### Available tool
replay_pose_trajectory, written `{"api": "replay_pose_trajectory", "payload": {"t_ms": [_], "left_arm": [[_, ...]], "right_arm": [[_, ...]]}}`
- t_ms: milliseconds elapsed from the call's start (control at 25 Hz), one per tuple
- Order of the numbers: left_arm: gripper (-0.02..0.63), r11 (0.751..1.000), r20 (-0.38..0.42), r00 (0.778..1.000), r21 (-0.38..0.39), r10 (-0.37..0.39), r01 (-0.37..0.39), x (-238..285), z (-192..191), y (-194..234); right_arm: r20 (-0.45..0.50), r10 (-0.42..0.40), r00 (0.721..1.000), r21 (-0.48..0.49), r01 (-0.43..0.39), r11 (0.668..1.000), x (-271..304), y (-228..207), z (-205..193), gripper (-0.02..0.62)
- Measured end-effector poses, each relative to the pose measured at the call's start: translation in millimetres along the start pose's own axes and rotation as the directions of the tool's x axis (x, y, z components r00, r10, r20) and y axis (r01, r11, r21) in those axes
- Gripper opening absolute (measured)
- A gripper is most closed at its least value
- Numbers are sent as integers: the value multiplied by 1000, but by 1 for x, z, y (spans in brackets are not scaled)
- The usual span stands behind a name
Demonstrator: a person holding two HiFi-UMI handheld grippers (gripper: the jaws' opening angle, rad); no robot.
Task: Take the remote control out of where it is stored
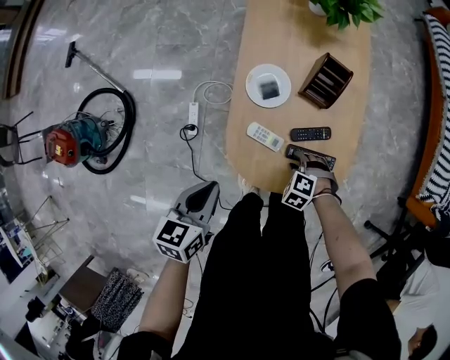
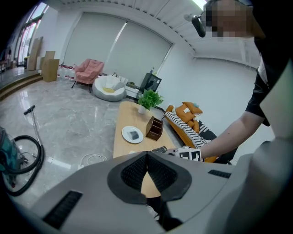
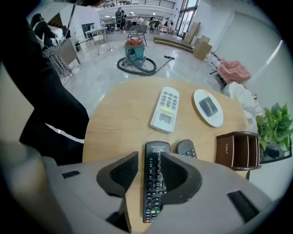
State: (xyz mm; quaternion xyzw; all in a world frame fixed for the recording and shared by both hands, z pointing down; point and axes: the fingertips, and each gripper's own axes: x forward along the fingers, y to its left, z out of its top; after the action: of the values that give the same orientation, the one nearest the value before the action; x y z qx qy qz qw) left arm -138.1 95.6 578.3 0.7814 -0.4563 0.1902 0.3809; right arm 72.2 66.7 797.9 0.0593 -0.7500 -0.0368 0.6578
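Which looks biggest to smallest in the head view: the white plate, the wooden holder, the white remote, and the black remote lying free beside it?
1. wooden holder and white plate: too alike to rank.
2. white remote: slightly wider than the next.
3. black remote: about the same length, slimmer.

Long wooden desk (image 1: 281, 42), near end rounded, on grey marble floor (image 1: 162, 42). White round plate (image 1: 254, 76) mid-desk, small dark flat item (image 1: 268, 88) on it. Green potted plant (image 1: 348, 10) at far end. On floor left of desk: white power strip (image 1: 193, 112) with looped cable. Farther left: red-and-teal vacuum cleaner (image 1: 69, 140), black hose coiled beside it. Striped cushion (image 1: 441, 105) right of desk. Pink armchair (image 2: 88, 71) and white beanbag (image 2: 109, 88) far back.
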Motion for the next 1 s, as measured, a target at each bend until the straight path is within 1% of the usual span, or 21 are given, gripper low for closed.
{"api": "replay_pose_trajectory", "payload": {"t_ms": [160,240,320,360,440,520,640,720,760,800,840,920,1000], "left_arm": [[6,996,-11,1000,89,-6,7,-7,1,-3],[6,995,2,1000,97,-13,13,-11,3,-6],[6,995,20,1000,98,-15,13,-19,5,-9],[6,995,30,999,97,-16,13,-23,7,-11],[6,996,60,998,88,-17,12,-33,16,-14],[6,996,93,996,92,-16,7,-44,28,-15],[6,993,133,991,118,-9,-7,-59,46,-19],[6,992,158,987,122,-9,-11,-69,55,-25],[6,993,169,986,120,-11,-10,-76,57,-28],[6,993,178,984,117,-12,-9,-82,58,-32],[6,993,187,982,114,-14,-8,-88,58,-35],[6,994,208,978,113,-17,-7,-96,60,-37],[6,993,236,971,122,-25,-4,-99,70,-39]], "right_arm": [[1,-43,999,0,43,999,-12,-4,5,137],[11,-67,998,1,67,998,-21,-7,8,137],[26,-77,997,27,76,997,-33,-6,13,136],[38,-78,996,59,76,995,-41,-6,16,136],[76,-88,993,157,75,985,-60,-9,23,135],[112,-114,987,258,82,963,-82,-18,30,135],[158,-178,971,372,108,922,-117,-36,39,135],[193,-235,953,445,128,886,-147,-47,44,132],[212,-264,941,490,132,862,-163,-51,45,115],[232,-294,927,542,128,831,-179,-54,46,98],[253,-325,911,598,117,793,-196,-57,46,75],[285,-390,876,705,85,705,-225,-63,42,50],[297,-456,839,777,65,626,-251,-69,32,37]]}}
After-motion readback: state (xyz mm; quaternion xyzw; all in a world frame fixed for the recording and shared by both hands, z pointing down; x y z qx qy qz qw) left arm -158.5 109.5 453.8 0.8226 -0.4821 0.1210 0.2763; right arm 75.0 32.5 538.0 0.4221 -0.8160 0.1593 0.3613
